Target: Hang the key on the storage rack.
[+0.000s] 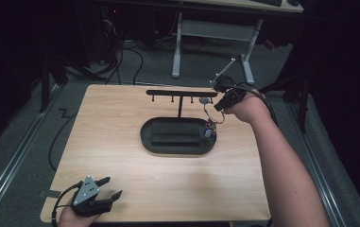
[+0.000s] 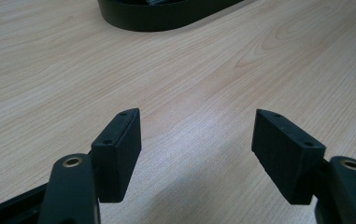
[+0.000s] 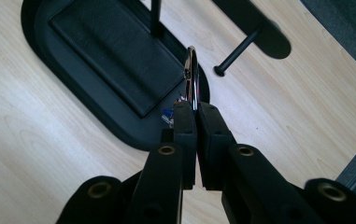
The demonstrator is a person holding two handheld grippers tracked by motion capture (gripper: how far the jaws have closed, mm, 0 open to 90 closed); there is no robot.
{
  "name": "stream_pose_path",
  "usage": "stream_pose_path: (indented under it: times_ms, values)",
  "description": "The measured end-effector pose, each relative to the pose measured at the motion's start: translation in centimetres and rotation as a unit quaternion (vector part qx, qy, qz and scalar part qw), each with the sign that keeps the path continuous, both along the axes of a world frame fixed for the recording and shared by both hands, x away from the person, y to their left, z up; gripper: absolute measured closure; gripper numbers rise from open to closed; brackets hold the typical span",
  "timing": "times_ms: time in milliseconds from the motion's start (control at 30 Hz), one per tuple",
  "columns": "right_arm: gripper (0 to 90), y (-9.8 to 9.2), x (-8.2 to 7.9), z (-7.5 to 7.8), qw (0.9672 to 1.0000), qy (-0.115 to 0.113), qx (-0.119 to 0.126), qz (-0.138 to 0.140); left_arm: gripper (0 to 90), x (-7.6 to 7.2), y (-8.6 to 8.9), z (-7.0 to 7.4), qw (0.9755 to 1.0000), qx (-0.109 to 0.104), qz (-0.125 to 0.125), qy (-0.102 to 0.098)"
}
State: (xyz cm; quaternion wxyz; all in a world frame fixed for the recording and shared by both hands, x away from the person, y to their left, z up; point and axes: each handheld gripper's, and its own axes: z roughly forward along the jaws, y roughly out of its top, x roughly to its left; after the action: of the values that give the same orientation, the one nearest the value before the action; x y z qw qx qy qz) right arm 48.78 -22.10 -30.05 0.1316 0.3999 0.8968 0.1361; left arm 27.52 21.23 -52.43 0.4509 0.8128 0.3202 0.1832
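A black stand has an oval tray base point(image 1: 145, 138) and a T-shaped bar point(image 1: 180, 92) with several short pegs beneath it. My right gripper point(image 1: 219, 107) hovers at the bar's right end, shut on a metal key ring point(image 1: 210, 113). A small blue charm point(image 1: 209, 132) dangles from the ring over the tray's right end. In the right gripper view the ring point(image 3: 192, 77) sticks up edge-on from between the closed pads point(image 3: 195, 106), close to the end peg point(image 3: 234, 57). My left gripper point(image 1: 111, 187) rests at the table's near left corner, open with nothing between its jaws point(image 2: 196, 135).
The wooden table point(image 1: 121, 118) stands on grey carpet, with rails on both sides. A desk frame point(image 1: 206, 33) and cables lie beyond the far edge. The tray's rim point(image 2: 166, 18) shows ahead of the left gripper.
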Motion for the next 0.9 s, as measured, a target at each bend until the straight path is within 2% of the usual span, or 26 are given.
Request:
stream_pose_path:
  times_ms: [100,133,400,433,667,767,900]
  values:
    - [88.1,-0.2,0.6,-0.1,1.0,0.003,0.002,-0.008,33.6,0.0,0.0,0.0,1.0,-0.001,-0.002,0.001]
    - [88.0,-0.3,0.9,-0.1,1.0,-0.003,0.002,0.004,33.6,0.0,0.0,0.0,1.0,0.0,-0.003,0.002]
    - [87.9,-0.5,2.3,-1.1,0.9997,0.012,0.011,-0.018,33.6,0.2,-0.1,-0.1,1.0,0.0,-0.005,0.002]
    - [87.9,-0.6,2.5,-1.2,0.9998,0.009,0.01,-0.012,33.6,0.2,-0.1,-0.1,1.0,0.0,-0.005,0.002]
    - [87.7,-0.8,3.2,-1.6,0.9996,0.013,0.002,-0.023,33.3,0.2,-0.3,-0.3,0.9999,0.004,-0.011,0.008]
    - [86.8,-0.6,3.4,-1.8,0.9996,0.007,0.003,-0.027,33.2,0.2,-0.4,-0.3,0.9998,0.009,-0.015,0.008]
    - [77.6,-0.6,3.2,-1.5,0.9992,-0.019,0.0,-0.034,33.2,0.2,-0.4,-0.3,0.9998,0.011,-0.013,0.007]
